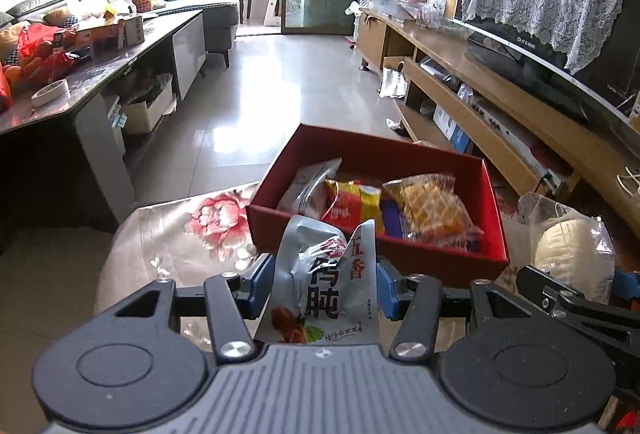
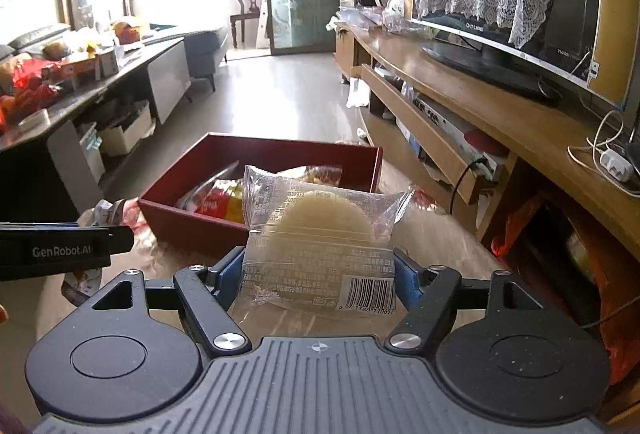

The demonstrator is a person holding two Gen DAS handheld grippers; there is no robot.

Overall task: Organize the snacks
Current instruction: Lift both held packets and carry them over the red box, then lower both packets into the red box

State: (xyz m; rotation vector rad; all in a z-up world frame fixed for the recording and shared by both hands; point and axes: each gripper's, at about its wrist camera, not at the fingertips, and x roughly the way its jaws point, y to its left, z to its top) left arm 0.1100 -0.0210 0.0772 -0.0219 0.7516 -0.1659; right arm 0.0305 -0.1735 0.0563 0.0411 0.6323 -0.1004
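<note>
Your left gripper (image 1: 320, 284) is clenched on a silver snack pouch (image 1: 326, 282), held upright just short of the red box's (image 1: 376, 250) near wall. The box lies straight ahead on the floral tabletop, already holding several packets. Your right gripper (image 2: 320, 270) grasps a clear-wrapped pale round cake (image 2: 320, 238), the box ahead and to its left. The left looks slightly nearer.

A red open-topped box (image 1: 400, 154) sits on the bench, holding a grey packet (image 1: 310, 184), a red-and-yellow packet (image 1: 352, 200) and a clear bag of orange snacks (image 1: 432, 210). A silver pouch (image 1: 328, 282) with Chinese lettering stands upright just before it. A clear-wrapped pale round cake (image 2: 320, 246) is held nearby, barcode facing up.
</note>
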